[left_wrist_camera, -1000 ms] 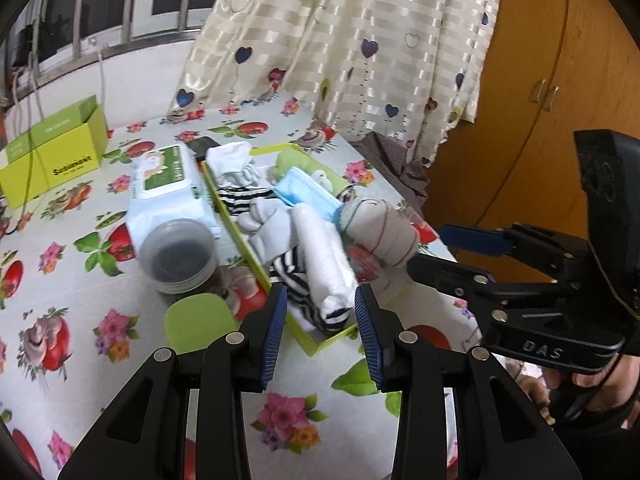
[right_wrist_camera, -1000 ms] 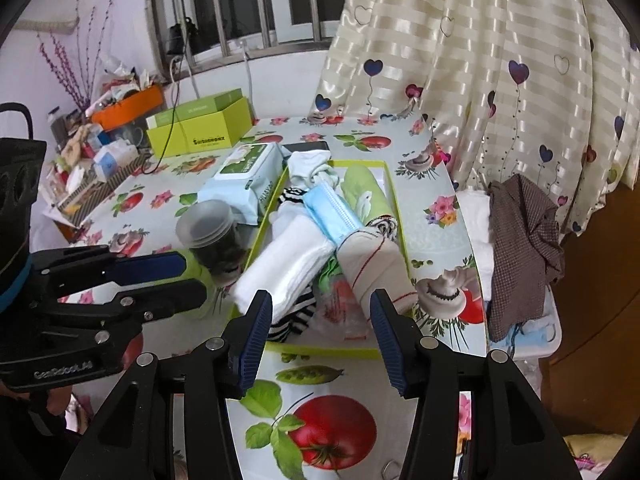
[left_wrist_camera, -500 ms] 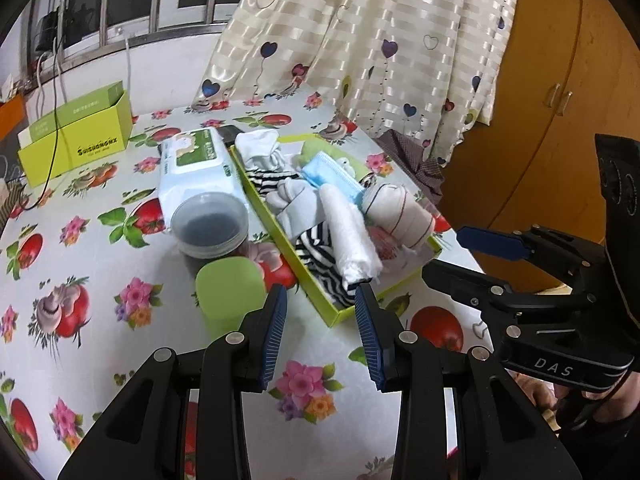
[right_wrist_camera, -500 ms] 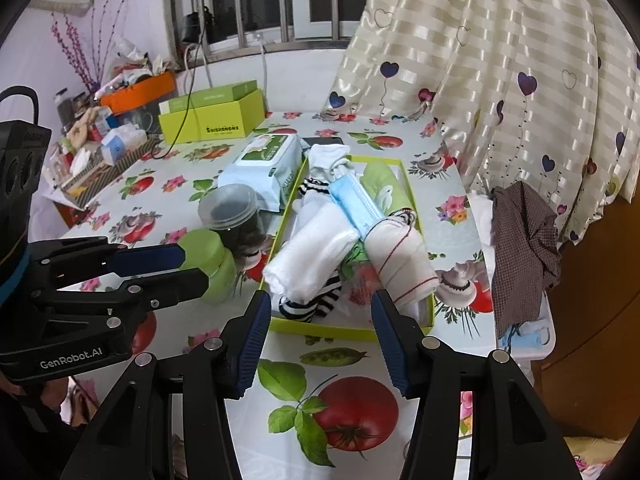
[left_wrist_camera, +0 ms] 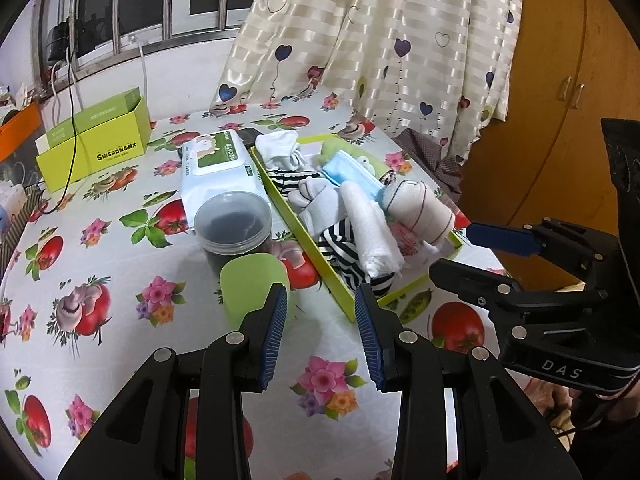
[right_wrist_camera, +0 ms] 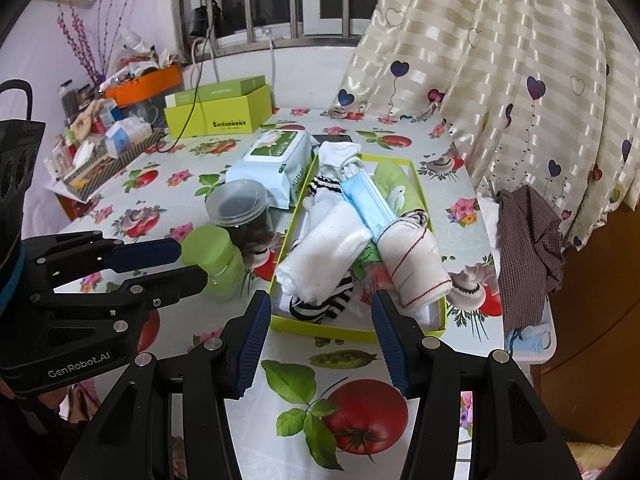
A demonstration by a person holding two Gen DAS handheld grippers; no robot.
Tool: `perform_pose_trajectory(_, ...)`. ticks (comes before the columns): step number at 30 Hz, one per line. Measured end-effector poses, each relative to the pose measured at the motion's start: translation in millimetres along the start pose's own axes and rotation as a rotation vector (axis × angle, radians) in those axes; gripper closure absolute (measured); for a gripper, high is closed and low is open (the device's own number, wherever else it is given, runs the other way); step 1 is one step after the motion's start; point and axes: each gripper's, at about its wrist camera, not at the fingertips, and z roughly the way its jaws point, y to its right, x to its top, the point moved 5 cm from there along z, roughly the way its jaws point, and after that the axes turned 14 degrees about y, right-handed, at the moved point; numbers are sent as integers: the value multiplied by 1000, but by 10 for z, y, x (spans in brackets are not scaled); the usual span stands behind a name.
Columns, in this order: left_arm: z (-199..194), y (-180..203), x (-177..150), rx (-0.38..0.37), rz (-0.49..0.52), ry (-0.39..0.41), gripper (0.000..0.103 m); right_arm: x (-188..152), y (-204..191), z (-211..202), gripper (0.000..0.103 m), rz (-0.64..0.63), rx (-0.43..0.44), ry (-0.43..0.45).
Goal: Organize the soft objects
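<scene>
Since a second ago both grippers have drawn back from the tray, so more of the flowered cloth lies in front of it and the tray sits farther off in both views. In the left wrist view the bench (left_wrist_camera: 120,280) wears a white oilcloth printed with tomatoes and flowers, with a barred window and a cream curtain (left_wrist_camera: 380,40) with hearts behind it and a brown wooden cupboard at the right. The left gripper (left_wrist_camera: 321,332) tilts down over the near bench, its blue pads spread with nothing between them; the right gripper (left_wrist_camera: 472,252) reaches in from the right, also spread and empty, near the tray's near right corner. The yellow-green tray (left_wrist_camera: 344,304) holds the soft objects: a rolled white towel (left_wrist_camera: 372,232), a striped sock (left_wrist_camera: 344,252), a rolled cream cloth (left_wrist_camera: 420,208) with thin dark lines, a blue face mask (left_wrist_camera: 352,174) and a white sock (left_wrist_camera: 280,148) at the far end. Left of the tray stand a clear lidded jar (left_wrist_camera: 232,224), a green cup (left_wrist_camera: 252,280) and a wipes pack (left_wrist_camera: 218,172); a lime box (left_wrist_camera: 96,144) sits far left. In the right wrist view the right gripper (right_wrist_camera: 318,338) hangs spread just short of the tray (right_wrist_camera: 320,328), the left gripper (right_wrist_camera: 176,264) enters from the left beside the green cup (right_wrist_camera: 212,260), and a brown checked cloth (right_wrist_camera: 528,248) hangs off the bench's right side.
</scene>
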Motion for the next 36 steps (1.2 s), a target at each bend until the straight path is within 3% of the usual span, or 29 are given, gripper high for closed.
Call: perform_pose_trajectory(36,90,24,-19,-6,11,-15,66,4,8,53,51,1,-1,-3)
